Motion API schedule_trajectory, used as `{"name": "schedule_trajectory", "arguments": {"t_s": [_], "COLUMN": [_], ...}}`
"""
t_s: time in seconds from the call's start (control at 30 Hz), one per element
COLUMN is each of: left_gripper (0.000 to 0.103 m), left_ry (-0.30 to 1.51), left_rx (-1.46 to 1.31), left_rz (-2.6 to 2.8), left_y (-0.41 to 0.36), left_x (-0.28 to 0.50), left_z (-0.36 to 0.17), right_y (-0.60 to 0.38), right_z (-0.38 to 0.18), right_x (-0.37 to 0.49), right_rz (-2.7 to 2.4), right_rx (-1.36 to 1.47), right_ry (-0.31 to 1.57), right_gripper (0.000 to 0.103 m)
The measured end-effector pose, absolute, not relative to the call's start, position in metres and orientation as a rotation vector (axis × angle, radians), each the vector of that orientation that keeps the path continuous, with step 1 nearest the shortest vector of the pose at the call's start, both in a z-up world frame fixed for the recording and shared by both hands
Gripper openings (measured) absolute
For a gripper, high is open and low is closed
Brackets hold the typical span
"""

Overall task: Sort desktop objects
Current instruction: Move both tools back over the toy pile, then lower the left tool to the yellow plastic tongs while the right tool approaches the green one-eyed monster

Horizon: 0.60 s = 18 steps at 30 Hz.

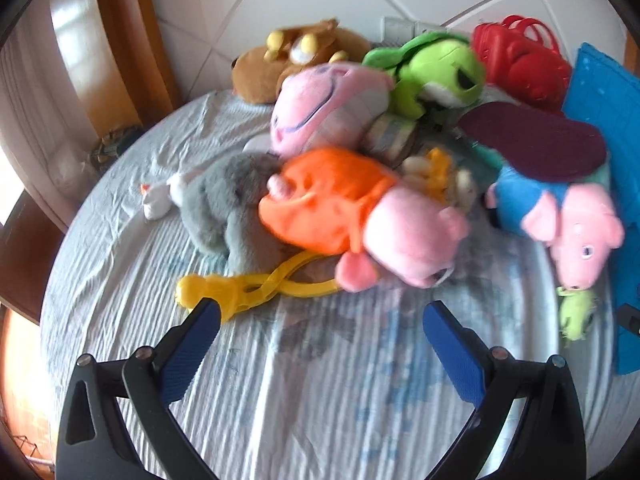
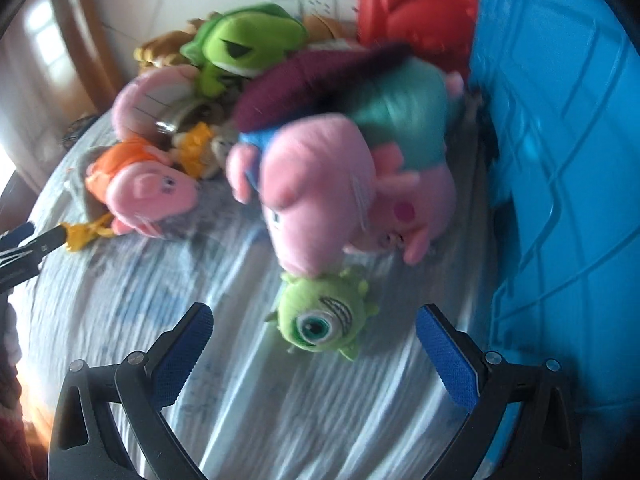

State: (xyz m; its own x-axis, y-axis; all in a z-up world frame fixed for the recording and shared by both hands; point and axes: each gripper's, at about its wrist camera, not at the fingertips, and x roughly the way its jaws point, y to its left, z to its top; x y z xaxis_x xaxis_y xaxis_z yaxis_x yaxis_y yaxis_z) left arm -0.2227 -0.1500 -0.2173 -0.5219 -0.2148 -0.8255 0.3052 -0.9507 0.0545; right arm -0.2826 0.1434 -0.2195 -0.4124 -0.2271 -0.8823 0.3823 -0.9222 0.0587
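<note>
Right wrist view: right gripper (image 2: pixel 314 334) spread wide and empty, one-eyed green plush (image 2: pixel 322 316) dead ahead between the blue pads, touching the pink pig's snout (image 2: pixel 316 216) beyond it, blue bin (image 2: pixel 560 160) to its right; left gripper (image 1: pixel 320 330) likewise spread, farther off.

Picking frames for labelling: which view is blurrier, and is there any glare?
Right wrist is blurrier: the pig and blue bin smear, though the one-eyed toy stays readable. Left wrist is softer only at the pile; window glare upper left in both.
</note>
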Motion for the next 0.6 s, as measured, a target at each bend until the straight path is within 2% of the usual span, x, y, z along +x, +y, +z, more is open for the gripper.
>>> {"name": "schedule_trajectory", "arguments": {"t_s": [0.23,0.6], "left_gripper": [0.103,0.103], "left_ry": [0.164,0.227], "left_rx": [1.396,1.433], "left_rz": [-2.372,-2.288], "left_y": [-0.193,-0.239], "left_x": [-0.231,-0.244], "left_z": [-0.258,-0.281], "right_y": [0.150,0.156], "right_z": [-0.252,-0.277], "right_x": [-0.298,-0.318], "right_rz": [-2.349,-2.320], "right_rx": [1.558,1.654], "right_ry": [0.185,0.163], "right_gripper": [0.103,0.103]}}
